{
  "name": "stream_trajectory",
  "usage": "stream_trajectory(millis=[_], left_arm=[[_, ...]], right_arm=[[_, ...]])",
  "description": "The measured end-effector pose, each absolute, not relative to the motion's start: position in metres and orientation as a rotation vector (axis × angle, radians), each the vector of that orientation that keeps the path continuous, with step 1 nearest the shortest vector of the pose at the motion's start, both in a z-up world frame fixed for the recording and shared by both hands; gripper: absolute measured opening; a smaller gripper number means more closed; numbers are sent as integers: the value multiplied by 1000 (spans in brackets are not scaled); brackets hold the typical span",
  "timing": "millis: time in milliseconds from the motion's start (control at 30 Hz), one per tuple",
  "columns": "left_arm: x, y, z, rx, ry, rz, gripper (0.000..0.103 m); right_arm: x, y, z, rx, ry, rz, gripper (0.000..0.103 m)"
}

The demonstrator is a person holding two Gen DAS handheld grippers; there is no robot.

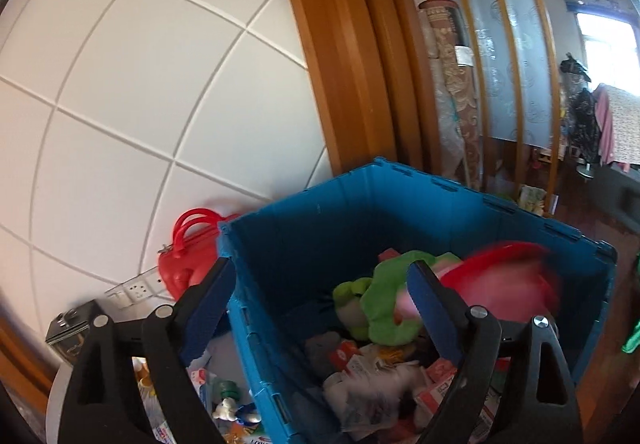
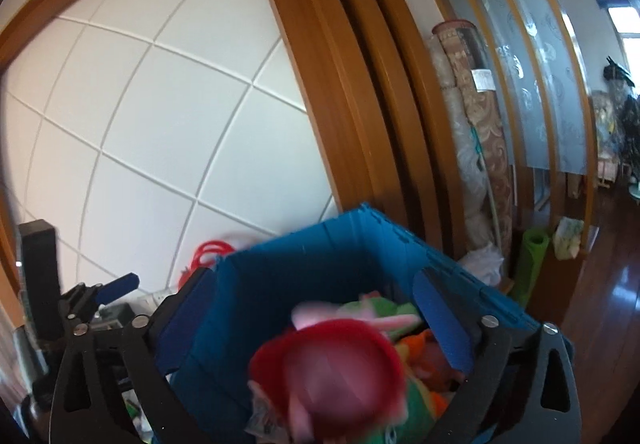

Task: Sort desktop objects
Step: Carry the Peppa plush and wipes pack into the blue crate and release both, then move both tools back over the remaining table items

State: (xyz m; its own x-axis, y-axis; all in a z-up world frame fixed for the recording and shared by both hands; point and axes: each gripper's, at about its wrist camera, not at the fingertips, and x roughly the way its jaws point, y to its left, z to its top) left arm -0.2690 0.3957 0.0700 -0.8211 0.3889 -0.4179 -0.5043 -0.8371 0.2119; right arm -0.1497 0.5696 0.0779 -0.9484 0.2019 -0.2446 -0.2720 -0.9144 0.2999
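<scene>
A blue plastic crate [image 1: 320,228] holds a green plush toy [image 1: 380,304], cartons and wrappers [image 1: 372,384]. A red-rimmed pink round dish [image 1: 508,284] is blurred in the air over the crate's right side. It also shows in the right wrist view [image 2: 332,372], between my right fingers and free of both pads. My left gripper [image 1: 320,308] is open and empty, straddling the crate's near left wall. My right gripper [image 2: 308,324] is open above the crate [image 2: 304,268]. The left gripper's blue pad [image 2: 120,286] shows at the left of the right wrist view.
A red plastic case [image 1: 188,264] stands against the white tiled wall [image 1: 160,84] behind the crate, near a wall socket [image 1: 132,292]. Small packets and toys [image 1: 228,404] lie left of the crate. Rolled carpets [image 2: 472,124] and a green mat [image 2: 532,264] stand at right.
</scene>
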Motion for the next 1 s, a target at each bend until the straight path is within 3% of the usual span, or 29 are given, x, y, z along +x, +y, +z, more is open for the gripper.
stream_trajectory(millis=[333,700,1000], left_arm=[[-254,376,64,-509,406,2610,88],[-226,348,54,-488,376,2715,88],[-219,314,47,-483,329,2810,88]], right_arm=[[-117,546,75,-271,495,2920,102],[-97,516,66,-262,311,2900,103],[-105,492,53,-330,291,2924,103]])
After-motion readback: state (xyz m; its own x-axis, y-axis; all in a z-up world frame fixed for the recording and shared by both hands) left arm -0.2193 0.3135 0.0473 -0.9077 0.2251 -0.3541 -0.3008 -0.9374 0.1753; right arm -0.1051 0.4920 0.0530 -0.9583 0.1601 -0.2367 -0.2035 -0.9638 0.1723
